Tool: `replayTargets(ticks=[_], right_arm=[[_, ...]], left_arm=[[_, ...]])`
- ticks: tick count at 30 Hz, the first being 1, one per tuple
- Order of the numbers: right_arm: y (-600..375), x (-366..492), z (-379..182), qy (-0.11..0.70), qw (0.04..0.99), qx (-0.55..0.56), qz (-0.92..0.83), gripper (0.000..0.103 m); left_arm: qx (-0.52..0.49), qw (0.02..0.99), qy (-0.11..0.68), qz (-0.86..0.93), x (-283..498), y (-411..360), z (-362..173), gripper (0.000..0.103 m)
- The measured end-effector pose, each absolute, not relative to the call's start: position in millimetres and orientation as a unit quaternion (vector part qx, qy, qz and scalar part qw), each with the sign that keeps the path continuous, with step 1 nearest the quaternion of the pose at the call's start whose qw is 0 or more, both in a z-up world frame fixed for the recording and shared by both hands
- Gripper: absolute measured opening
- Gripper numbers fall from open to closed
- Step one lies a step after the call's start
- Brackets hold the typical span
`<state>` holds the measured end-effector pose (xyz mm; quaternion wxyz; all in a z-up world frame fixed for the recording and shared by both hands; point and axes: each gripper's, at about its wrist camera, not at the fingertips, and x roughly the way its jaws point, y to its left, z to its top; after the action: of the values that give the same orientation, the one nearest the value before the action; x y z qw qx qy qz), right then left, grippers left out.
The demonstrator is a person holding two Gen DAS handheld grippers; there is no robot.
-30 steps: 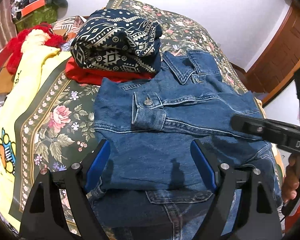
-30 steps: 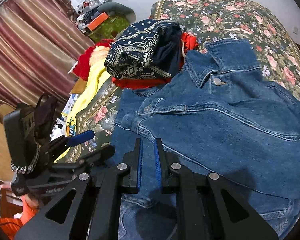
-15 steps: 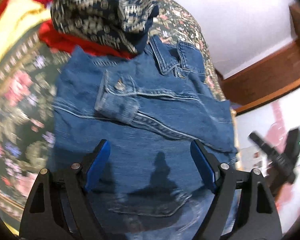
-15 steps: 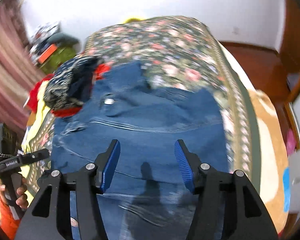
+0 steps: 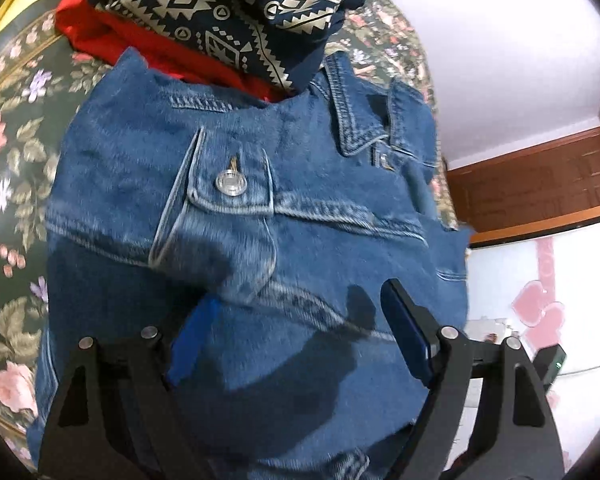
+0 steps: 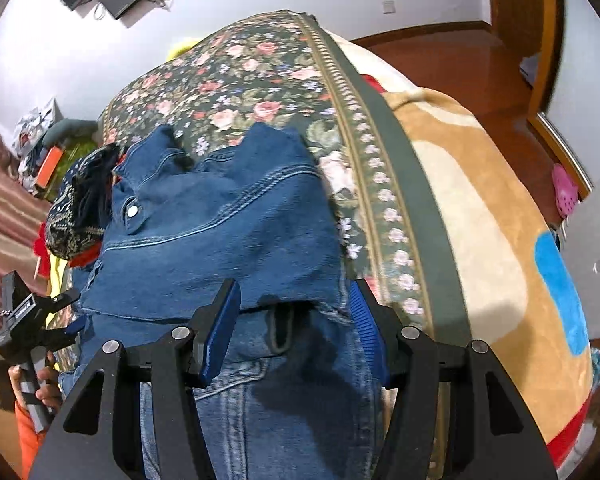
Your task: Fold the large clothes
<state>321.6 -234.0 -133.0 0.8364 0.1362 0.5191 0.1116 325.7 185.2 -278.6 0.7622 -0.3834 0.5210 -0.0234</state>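
Denim jacket (image 5: 260, 248) centre frame on floral bedspread (image 6: 260, 68); white wall, wooden door upper right; both jaws spread, pinching nothing.

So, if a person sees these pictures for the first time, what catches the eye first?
Mostly the blue denim jacket, spread across the floral bedspread and filling the middle of both views. Behind its collar sits a folded navy patterned cloth on top of a red garment. Both pairs of black fingers with blue pads stand open over the denim.
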Motion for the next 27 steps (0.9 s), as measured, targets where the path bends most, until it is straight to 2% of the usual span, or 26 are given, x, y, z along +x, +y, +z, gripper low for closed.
replayTargets(ticks=[4,6,7,9,12,18,24,27], right_arm=[[-239,319,-131,0.516,0.838,0.137,0.113,0.053],[-240,318,-132,0.516,0.838,0.138,0.114,0.053],[-240,317,-132,0.515,0.838,0.138,0.115,0.053],[-239,316,-132,0.515,0.838,0.137,0.117,0.053],[-238,316,-131,0.514,0.84,0.132,0.115,0.053],[-240,316,-129,0.512,0.84,0.138,0.114,0.053],[-234,317,-126,0.51,0.841,0.138,0.118,0.053],[-231,317,-124,0.506,0.843,0.134,0.124,0.053]], left_arm=[[-0.359,0.772,0.524,-0.008,341,184,-279,0.081],[-0.345,0.778,0.525,0.005,345,185,-280,0.065],[-0.342,0.781,0.523,0.011,346,186,-280,0.06],[-0.325,0.791,0.517,0.024,347,185,-276,0.037],[-0.274,0.822,0.499,0.025,345,175,-256,0.028],[-0.161,0.894,0.419,0.005,334,141,-181,0.023],[-0.14,0.934,0.327,-0.043,317,128,-101,0.022],[-0.145,0.941,0.3,-0.057,308,131,-78,0.022]])
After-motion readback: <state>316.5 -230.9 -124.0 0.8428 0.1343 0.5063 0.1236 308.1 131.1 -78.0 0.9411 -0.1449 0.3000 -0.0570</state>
